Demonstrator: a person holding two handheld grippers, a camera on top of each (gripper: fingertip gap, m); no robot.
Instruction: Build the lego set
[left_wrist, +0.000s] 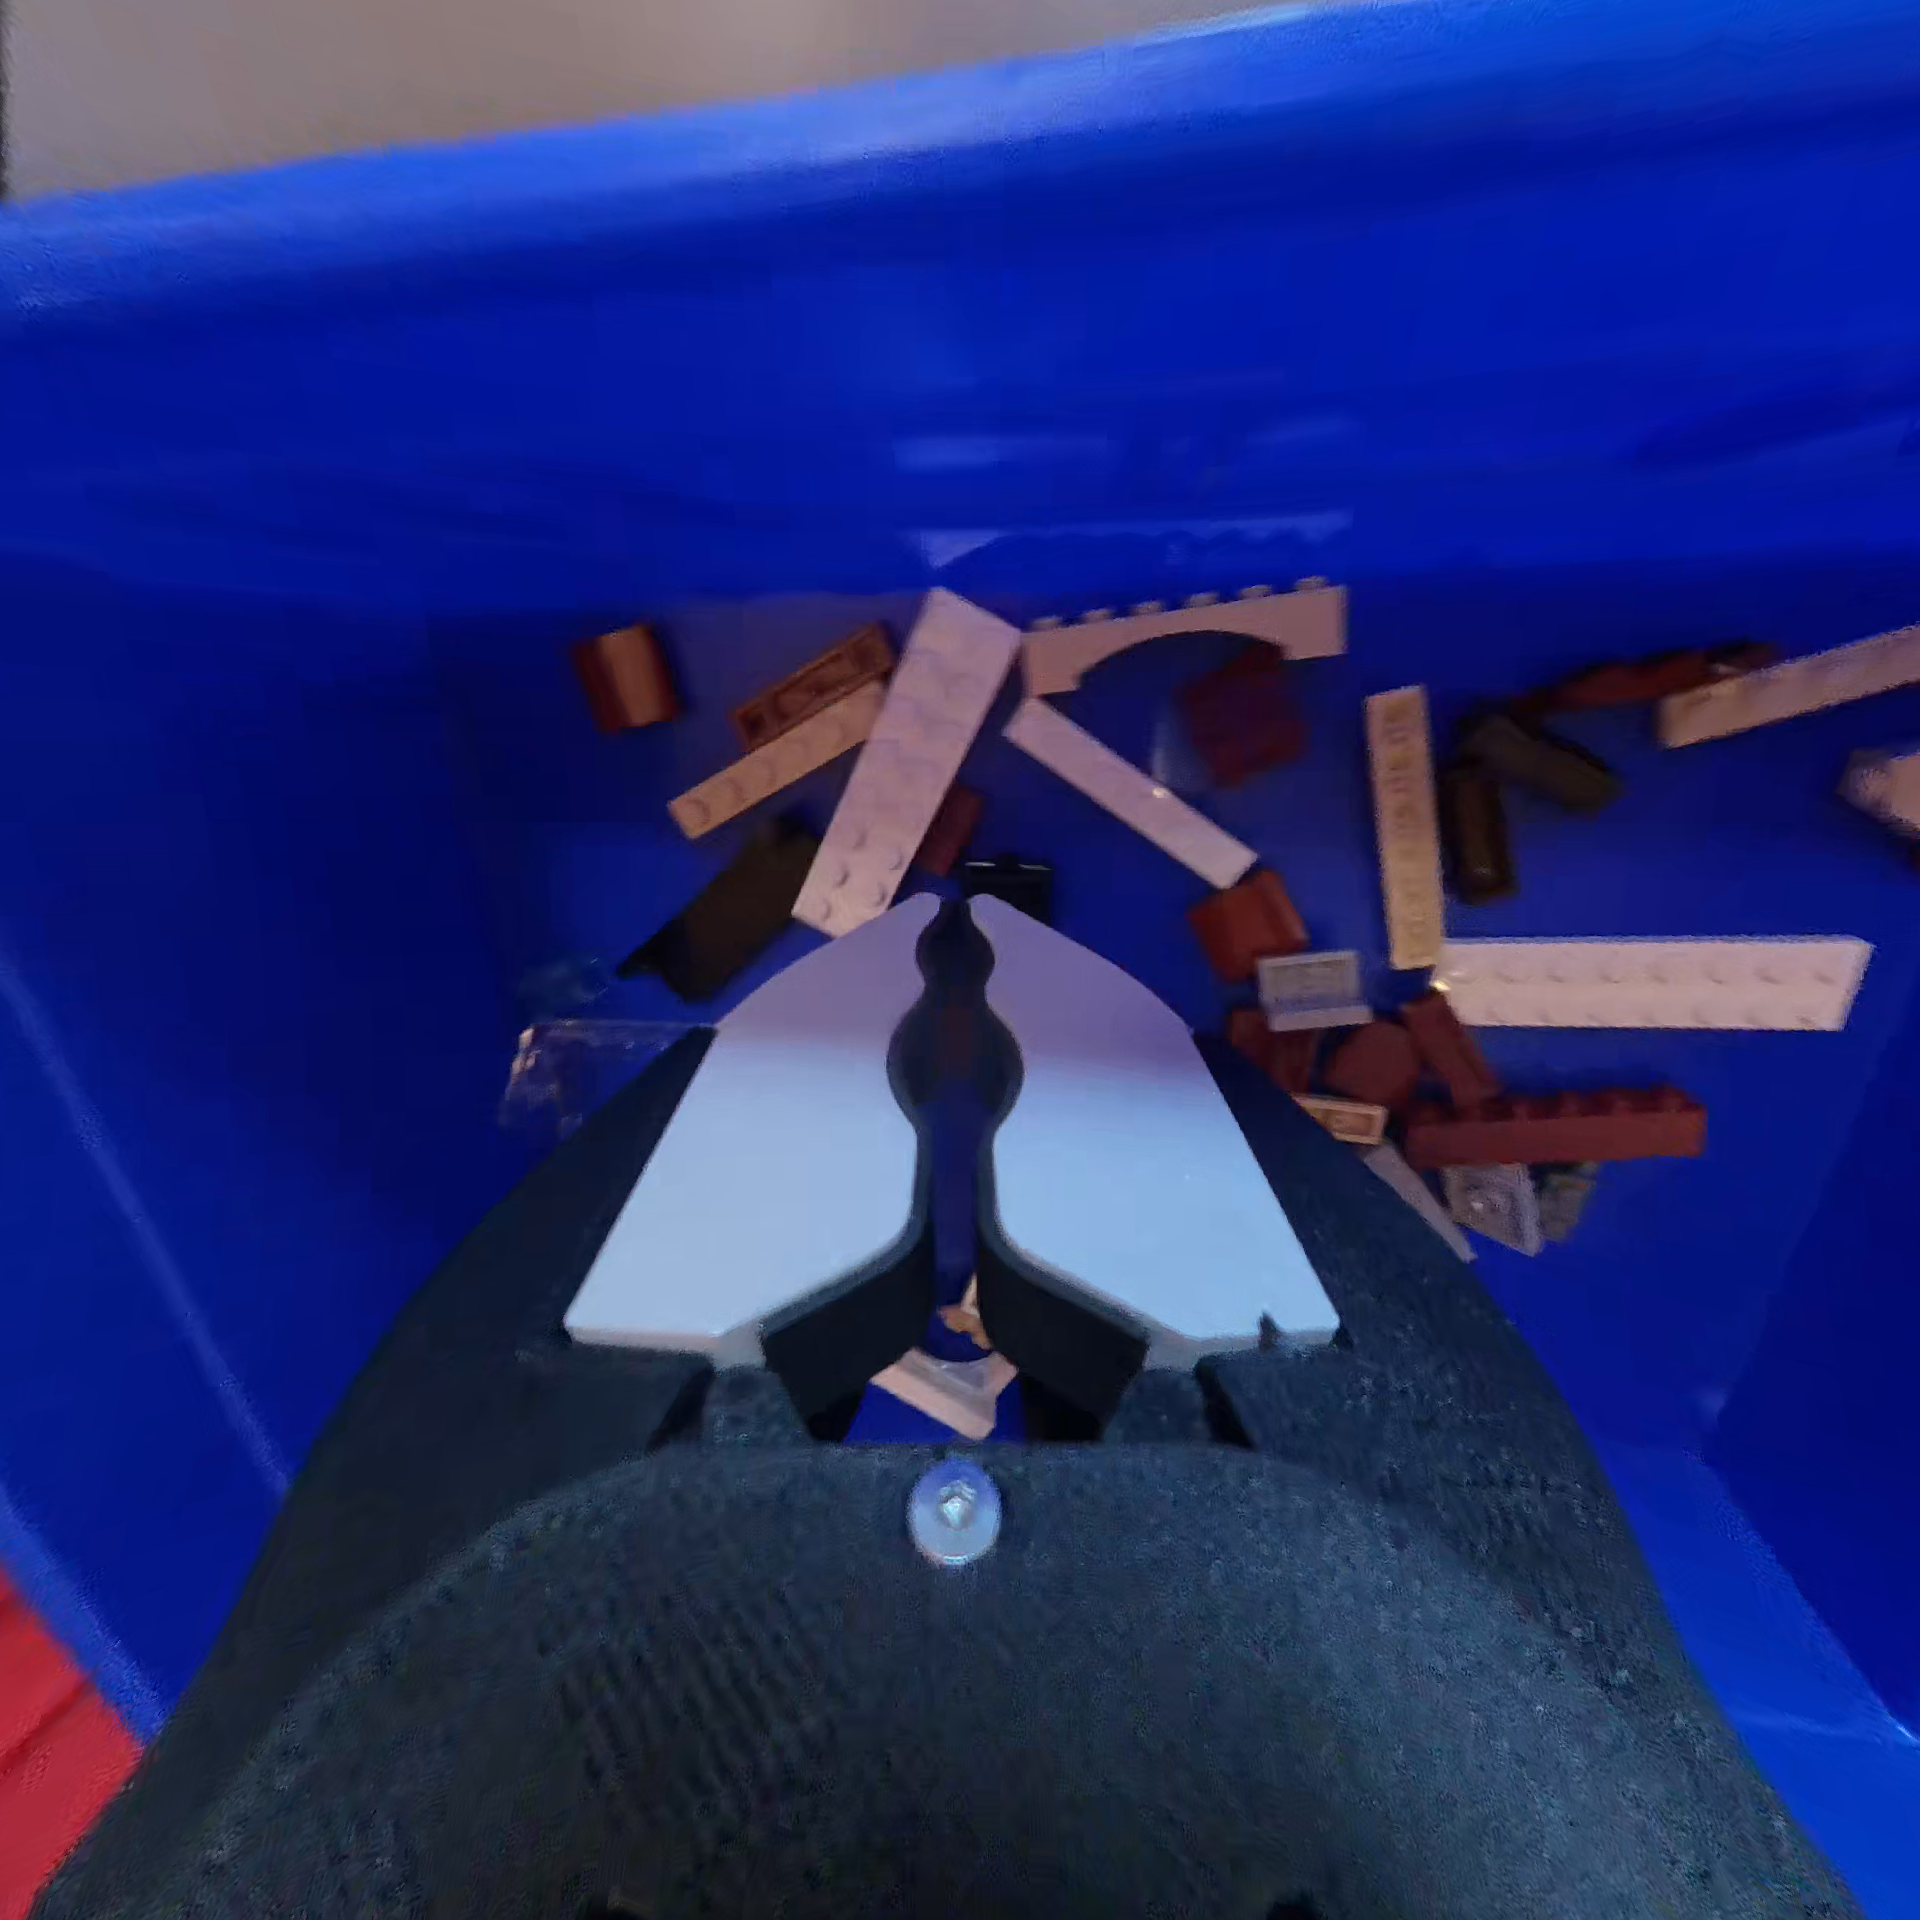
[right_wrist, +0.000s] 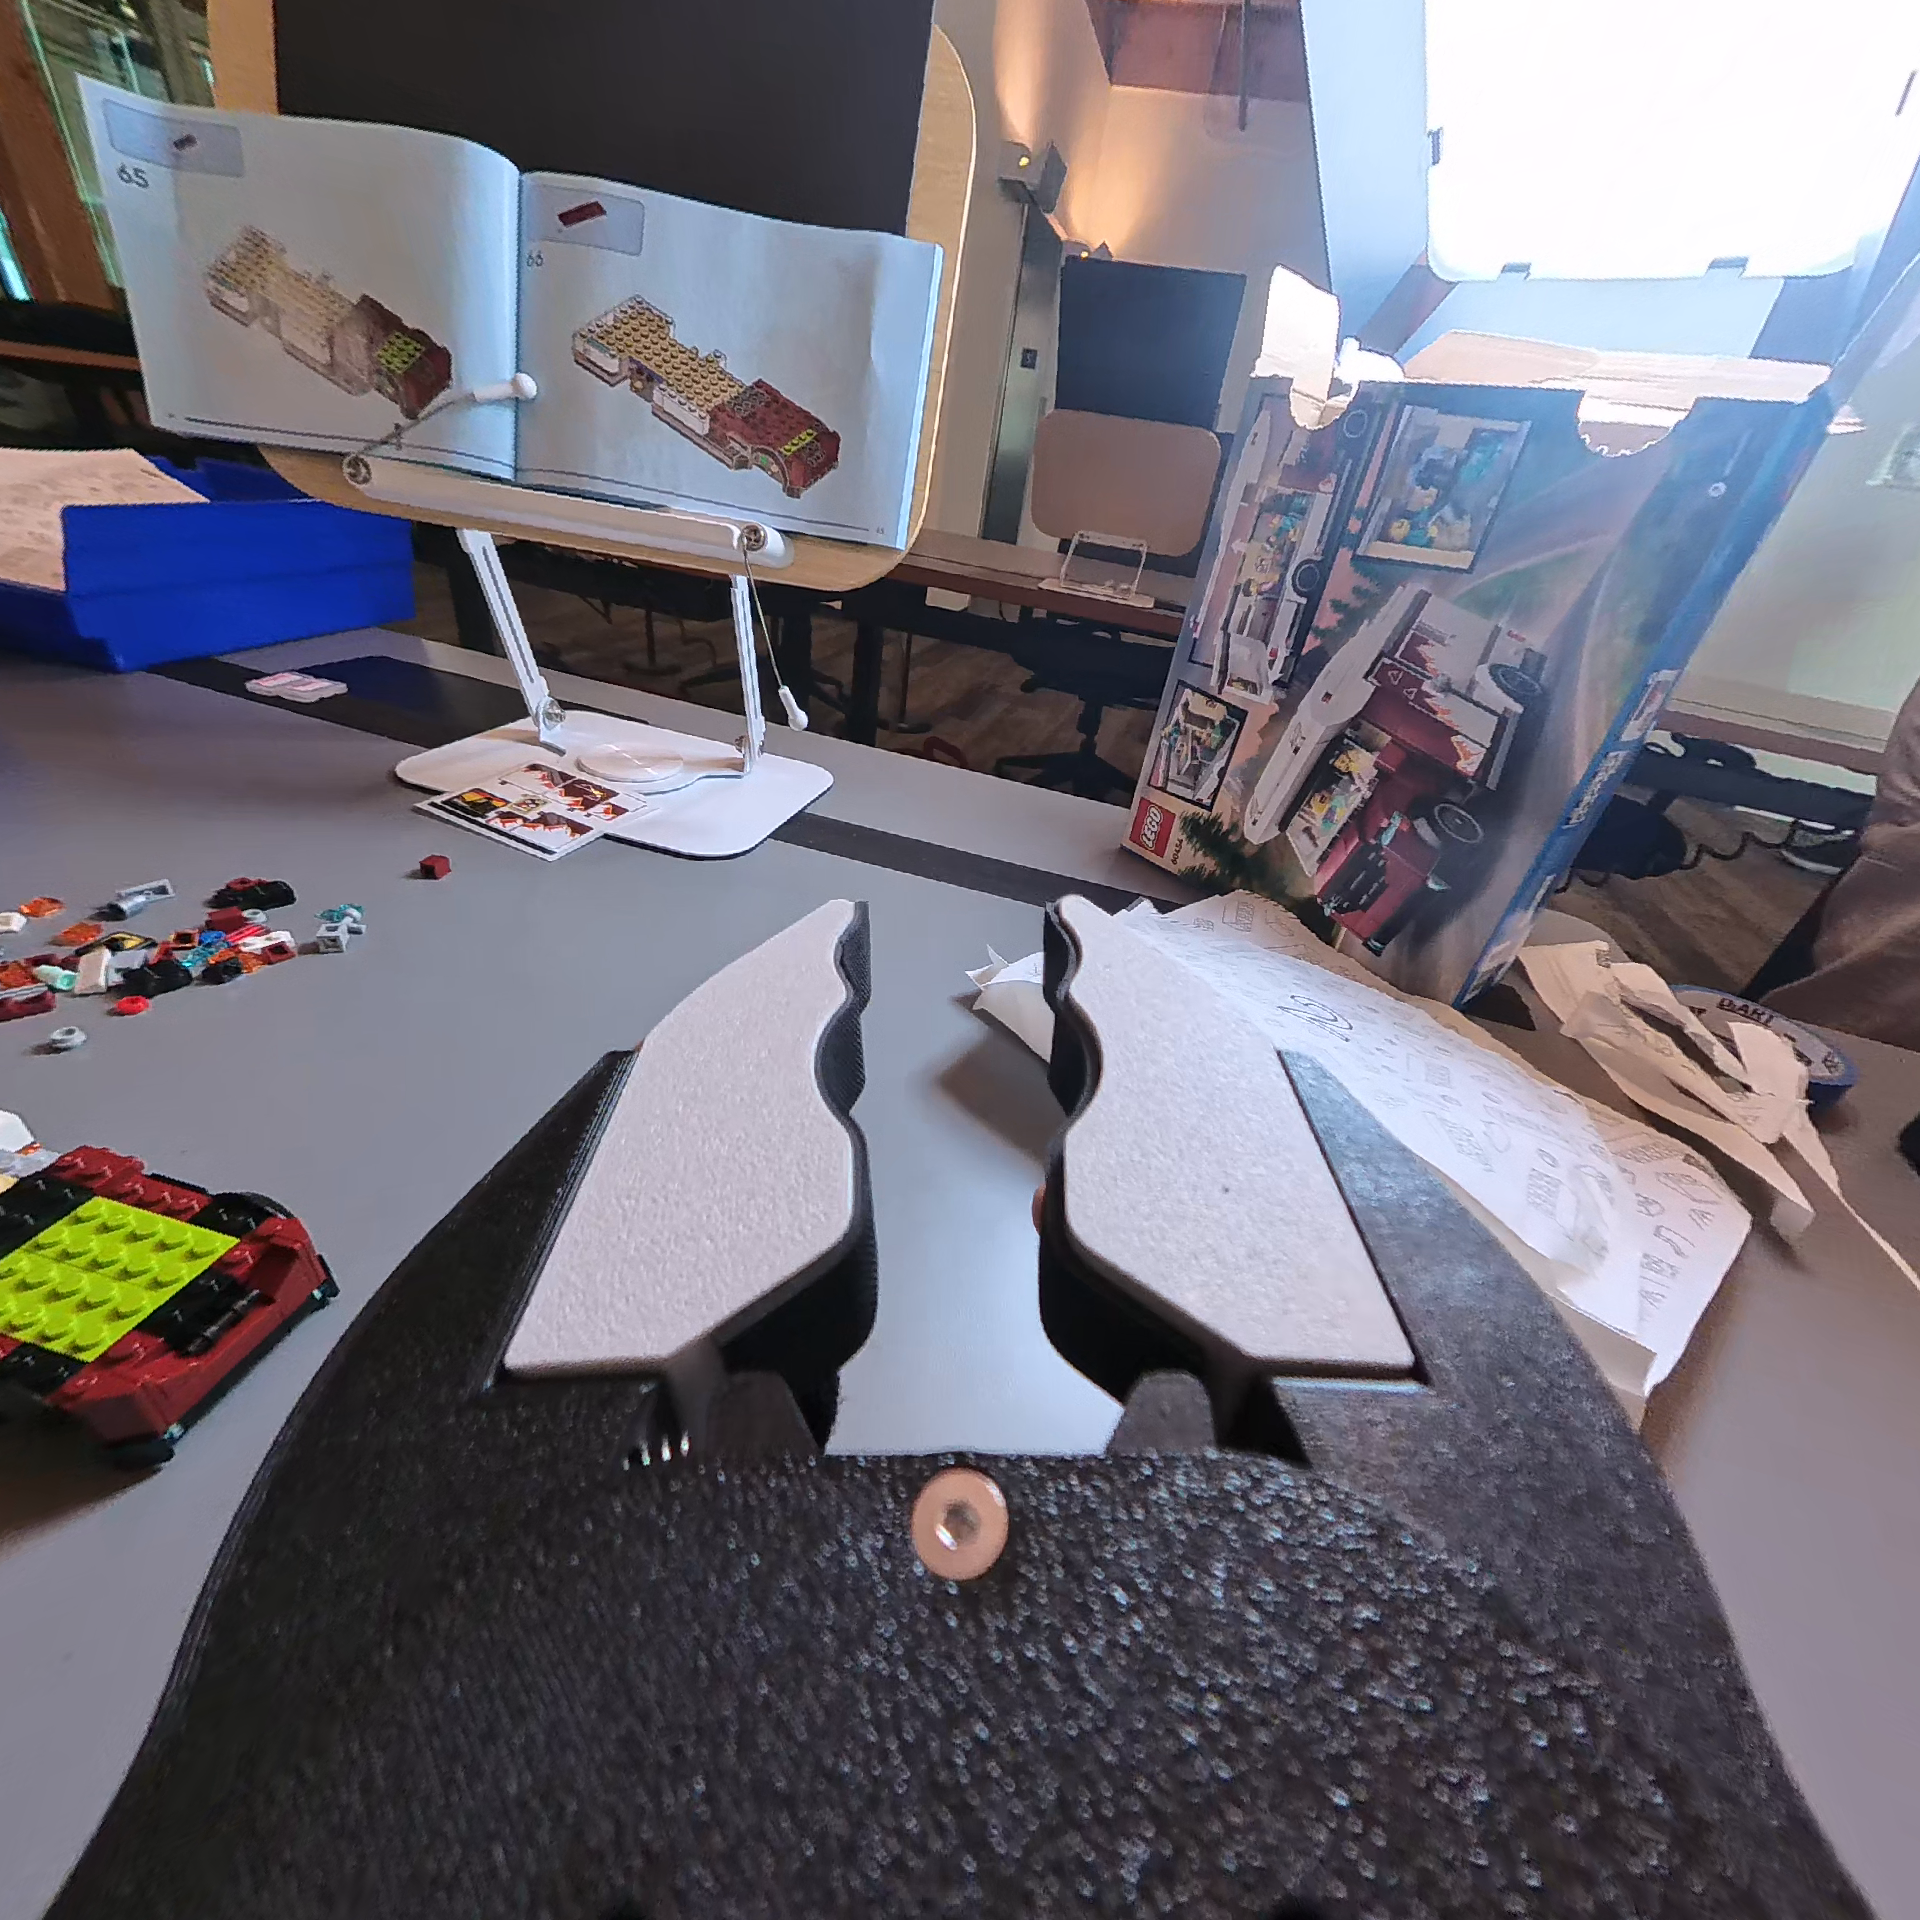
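In the left wrist view my left gripper is down inside a blue bin, and its fingertips meet. A small black piece lies just beyond the tips, beside a long white plate. Several white, tan, dark red and black bricks lie loose on the bin floor, among them a white arch and a dark red plate. In the right wrist view my right gripper is open with nothing between its fingers, above the grey table. A partly built dark red model with lime plates sits at the left.
An open instruction booklet stands on a white stand. Small loose pieces and a sticker sheet lie left of centre. The set's box and crumpled paper bags are at the right. Blue bins stand far left. Tip to tip, the grippers are about 70 centimetres apart. About 11 centimetres separates my left fingertips from the dark red plate.
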